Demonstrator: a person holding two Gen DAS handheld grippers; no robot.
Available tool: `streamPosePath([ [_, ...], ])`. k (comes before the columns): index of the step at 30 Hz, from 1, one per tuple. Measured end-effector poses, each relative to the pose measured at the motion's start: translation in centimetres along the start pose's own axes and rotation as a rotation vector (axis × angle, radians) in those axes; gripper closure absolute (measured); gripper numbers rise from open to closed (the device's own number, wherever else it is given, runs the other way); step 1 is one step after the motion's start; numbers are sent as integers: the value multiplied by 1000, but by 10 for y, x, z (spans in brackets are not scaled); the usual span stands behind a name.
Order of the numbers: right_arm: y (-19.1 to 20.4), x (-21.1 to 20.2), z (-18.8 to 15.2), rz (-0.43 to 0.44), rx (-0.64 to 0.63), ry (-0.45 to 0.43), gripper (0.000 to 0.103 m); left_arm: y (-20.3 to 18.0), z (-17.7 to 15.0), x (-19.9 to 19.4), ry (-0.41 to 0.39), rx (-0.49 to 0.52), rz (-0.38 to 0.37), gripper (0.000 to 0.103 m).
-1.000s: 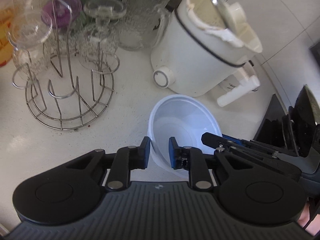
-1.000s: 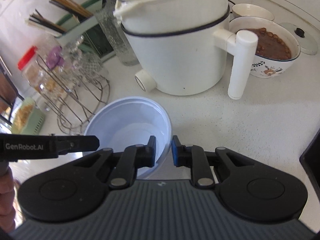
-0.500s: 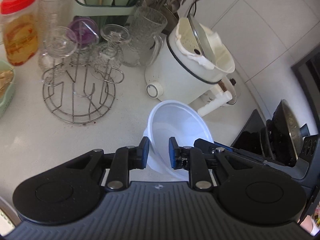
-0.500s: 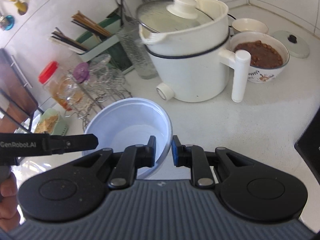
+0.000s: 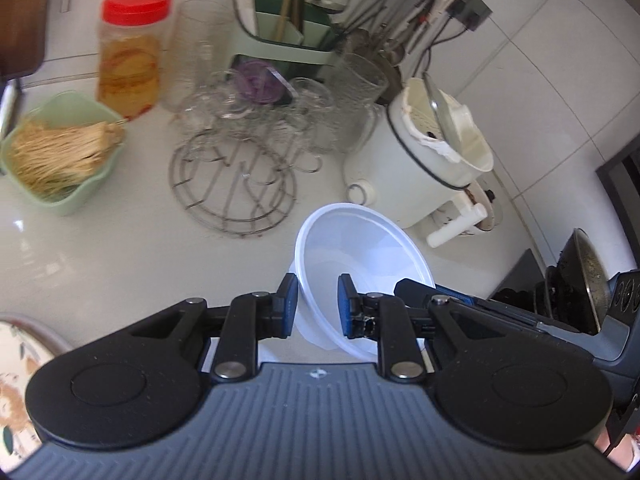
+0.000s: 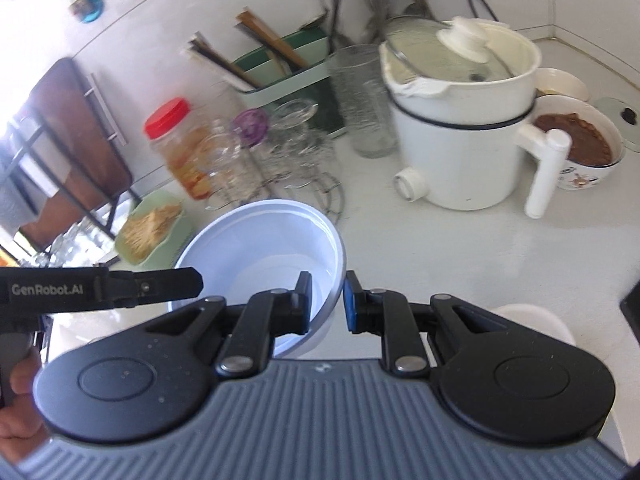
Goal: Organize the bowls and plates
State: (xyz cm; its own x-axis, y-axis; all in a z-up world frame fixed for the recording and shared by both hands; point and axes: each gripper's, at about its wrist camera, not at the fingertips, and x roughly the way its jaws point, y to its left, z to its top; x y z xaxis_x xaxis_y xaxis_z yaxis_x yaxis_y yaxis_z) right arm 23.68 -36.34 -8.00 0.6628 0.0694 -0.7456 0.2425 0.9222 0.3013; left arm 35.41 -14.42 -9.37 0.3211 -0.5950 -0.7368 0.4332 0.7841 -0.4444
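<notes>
A white plastic bowl (image 5: 356, 248) is held up above the white counter by both grippers. My left gripper (image 5: 317, 305) is shut on its near rim; my right gripper (image 6: 326, 300) is shut on the opposite rim of the bowl (image 6: 256, 248). The right gripper's fingers (image 5: 416, 292) show beside the bowl in the left wrist view, and the left gripper (image 6: 160, 284) shows in the right wrist view. A patterned plate (image 5: 16, 364) lies at the lower left edge. A white dish (image 6: 536, 320) shows under my right gripper.
A white electric pot (image 6: 460, 140) stands behind the bowl. A wire glass rack (image 5: 236, 184) with glasses, a red-lidded jar (image 5: 130, 52), a green dish of sticks (image 5: 56, 152) and a chopstick holder (image 6: 288, 72) stand at left. A bowl of brown food (image 6: 576, 148) and a stove (image 5: 576, 292) lie right.
Both grippers have lifted the bowl higher above the counter and pulled back; more of the counter and the left-side items have come into view.
</notes>
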Motion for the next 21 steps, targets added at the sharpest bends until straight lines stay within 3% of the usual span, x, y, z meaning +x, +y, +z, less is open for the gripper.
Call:
streamPosePath([
  [9,32,15,-26,42,-54,65,83,42,-31,-19,24,-104,48,79],
  [21,58,32,-60,59,-112,131,82,65,-61,-11,86,-110,140,79],
])
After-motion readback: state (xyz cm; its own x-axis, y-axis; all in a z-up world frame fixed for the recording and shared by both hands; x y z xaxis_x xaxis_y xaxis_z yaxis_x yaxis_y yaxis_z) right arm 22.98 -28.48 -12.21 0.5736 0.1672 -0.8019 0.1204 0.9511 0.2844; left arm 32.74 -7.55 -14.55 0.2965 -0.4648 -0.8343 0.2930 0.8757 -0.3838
